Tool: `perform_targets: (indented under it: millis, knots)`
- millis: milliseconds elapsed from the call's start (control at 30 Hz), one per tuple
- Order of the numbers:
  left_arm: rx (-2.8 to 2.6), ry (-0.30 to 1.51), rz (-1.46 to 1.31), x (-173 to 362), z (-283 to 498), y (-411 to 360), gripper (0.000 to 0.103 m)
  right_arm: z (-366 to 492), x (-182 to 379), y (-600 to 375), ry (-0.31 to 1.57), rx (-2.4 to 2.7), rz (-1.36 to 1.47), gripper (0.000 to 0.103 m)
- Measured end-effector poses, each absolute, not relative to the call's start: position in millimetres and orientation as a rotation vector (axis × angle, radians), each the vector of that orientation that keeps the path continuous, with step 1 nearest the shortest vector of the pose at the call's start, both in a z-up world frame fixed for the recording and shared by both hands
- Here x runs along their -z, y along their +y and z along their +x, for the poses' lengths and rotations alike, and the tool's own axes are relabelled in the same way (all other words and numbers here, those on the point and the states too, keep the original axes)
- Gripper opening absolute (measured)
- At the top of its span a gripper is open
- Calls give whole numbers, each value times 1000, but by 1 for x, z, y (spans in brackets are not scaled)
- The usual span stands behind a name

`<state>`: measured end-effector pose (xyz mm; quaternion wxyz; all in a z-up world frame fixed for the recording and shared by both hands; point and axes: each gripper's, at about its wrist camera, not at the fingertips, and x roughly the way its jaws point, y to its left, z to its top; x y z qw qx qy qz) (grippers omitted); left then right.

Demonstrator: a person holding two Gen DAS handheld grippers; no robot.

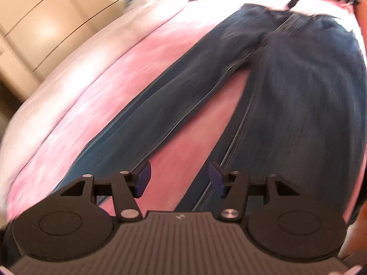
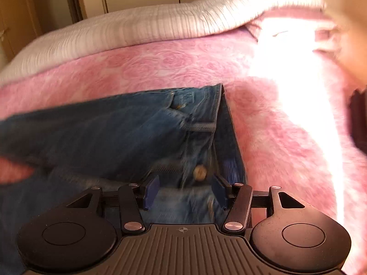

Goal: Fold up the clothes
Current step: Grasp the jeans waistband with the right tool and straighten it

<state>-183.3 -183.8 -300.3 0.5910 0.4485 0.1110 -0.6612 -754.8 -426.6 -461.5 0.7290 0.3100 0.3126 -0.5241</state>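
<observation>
**Jeans laid out flat on the bed, both claws spread above them**

A pair of dark blue denim jeans (image 1: 286, 87) is seen spread lengthwise on a bed covered with a pink rose-patterned blanket (image 1: 96, 96). In the left wrist view the two legs are parted in a narrow V, with a wedge of pink blanket shown between them; the waistband lies at the far end. The left claw (image 1: 180, 178) is held spread, nothing between its blue pads, and is poised over the gap between the legs near the hem end, one leg passing under each side of it. That placement is judged to suit a grasp of a leg's lower end.

In the right wrist view the waistband (image 2: 221, 114) is seen with the fly open and a brass button (image 2: 200, 172) exposed. The right claw (image 2: 185, 191) is likewise held spread and empty, directly above the fly, the button lying just ahead of its pads. A white ribbed coverlet (image 2: 137, 27) is bunched along the bed's far edge, well apart from the denim.

The jeans lie flat and unfolded, legs not yet brought together. With one claw at each end, the garment is judged to be set for a lengthwise fold. Both views are blurred, so contact with the fabric cannot be told.
</observation>
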Motion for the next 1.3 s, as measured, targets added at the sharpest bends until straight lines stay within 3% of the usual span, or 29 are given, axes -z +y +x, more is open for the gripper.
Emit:
perform_targets:
  millis: [233,300,433,733,900,967,1000,1133,1167,1300]
  knots:
    - [1666,248,1066,330,-232,-243,52,-795,485,-506,639,1071,782,55]
    - [1672,254,1051,334,-234,-249,52,-793,484,-504,646,1044,788,31]
    - [1665,269,1025,338,-239,-263,52,-784,474,-500,703,1058,731,8]
    - [1684,209,1052,336,-254,-269,51,-778,481,-489,784,1132,597,10]
    - [1697,238,1026,333,-247,-262,52,-809,455,-468,652,1163,692,35]
    - [1698,250,1019,334,-247,-260,52,-817,453,-455,620,1126,738,55]
    - [1700,254,1017,335,-248,-261,52,-818,455,-450,627,1116,749,56]
    - [1712,258,1020,338,-253,-261,52,-822,472,-435,666,1104,756,55]
    - [1714,254,1022,337,-254,-260,52,-823,475,-434,654,1106,766,42]
    - [1716,234,1024,333,-254,-258,52,-820,464,-426,614,1105,722,17]
